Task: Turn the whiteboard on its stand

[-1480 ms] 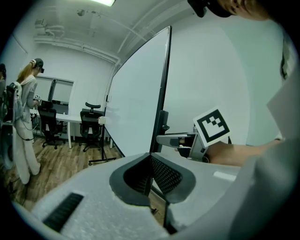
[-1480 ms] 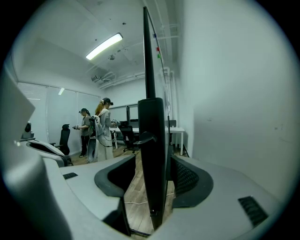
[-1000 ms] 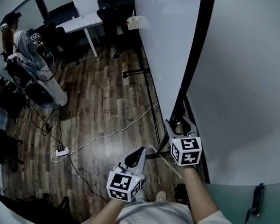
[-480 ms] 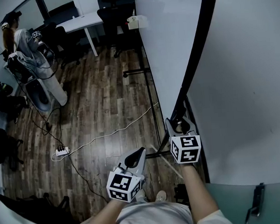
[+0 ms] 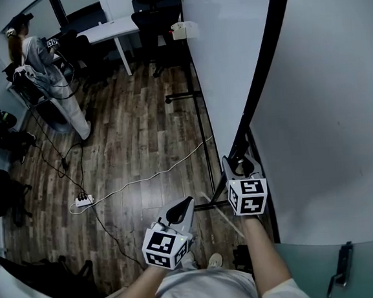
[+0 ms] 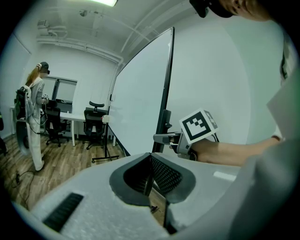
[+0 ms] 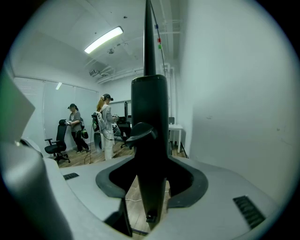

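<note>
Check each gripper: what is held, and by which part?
The right gripper is closed on the whiteboard by its black side frame, at a knob. The left gripper holds nothing; its jaws are together.

No word, number or brand could be read on the whiteboard [image 5: 228,63] or elsewhere; the only printed signs were letterless black-and-white square markers on the cubes of the left tool [image 5: 181,209] and right tool [image 5: 240,166].

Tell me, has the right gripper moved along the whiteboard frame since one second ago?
No. The right gripper stays clamped at the same low spot on the whiteboard frame, beside the white wall.
</note>
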`<state>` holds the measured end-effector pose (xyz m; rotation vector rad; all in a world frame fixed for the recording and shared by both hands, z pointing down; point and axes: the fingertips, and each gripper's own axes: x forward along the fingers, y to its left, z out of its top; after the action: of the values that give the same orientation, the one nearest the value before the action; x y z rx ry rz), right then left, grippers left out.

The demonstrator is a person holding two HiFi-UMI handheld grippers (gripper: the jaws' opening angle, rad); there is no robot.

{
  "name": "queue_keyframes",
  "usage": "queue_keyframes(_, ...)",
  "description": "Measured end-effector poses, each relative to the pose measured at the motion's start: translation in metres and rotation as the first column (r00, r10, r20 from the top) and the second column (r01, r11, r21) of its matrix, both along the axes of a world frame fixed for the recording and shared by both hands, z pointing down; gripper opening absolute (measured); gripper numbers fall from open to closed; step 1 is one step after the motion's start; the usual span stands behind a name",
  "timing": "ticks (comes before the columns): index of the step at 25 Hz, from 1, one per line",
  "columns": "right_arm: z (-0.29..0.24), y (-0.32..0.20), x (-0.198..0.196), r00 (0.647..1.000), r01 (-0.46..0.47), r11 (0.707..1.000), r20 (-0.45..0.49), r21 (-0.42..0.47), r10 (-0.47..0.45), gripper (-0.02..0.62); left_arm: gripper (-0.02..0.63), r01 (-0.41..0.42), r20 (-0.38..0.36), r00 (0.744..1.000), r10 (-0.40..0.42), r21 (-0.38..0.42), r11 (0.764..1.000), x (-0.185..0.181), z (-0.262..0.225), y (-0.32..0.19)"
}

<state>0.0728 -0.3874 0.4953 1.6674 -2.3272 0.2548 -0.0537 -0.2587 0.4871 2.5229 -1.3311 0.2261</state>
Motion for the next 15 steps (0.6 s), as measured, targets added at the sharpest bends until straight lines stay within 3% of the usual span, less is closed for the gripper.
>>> queue_keyframes(15,-0.006,0.014,0.004,1.0,0.004,1.0,-0.012,-0.006,-0.004,0.19,0.011,0.032,-0.003,0.999,-0.032,0.003,0.999,-0.007,-0.011,0.01)
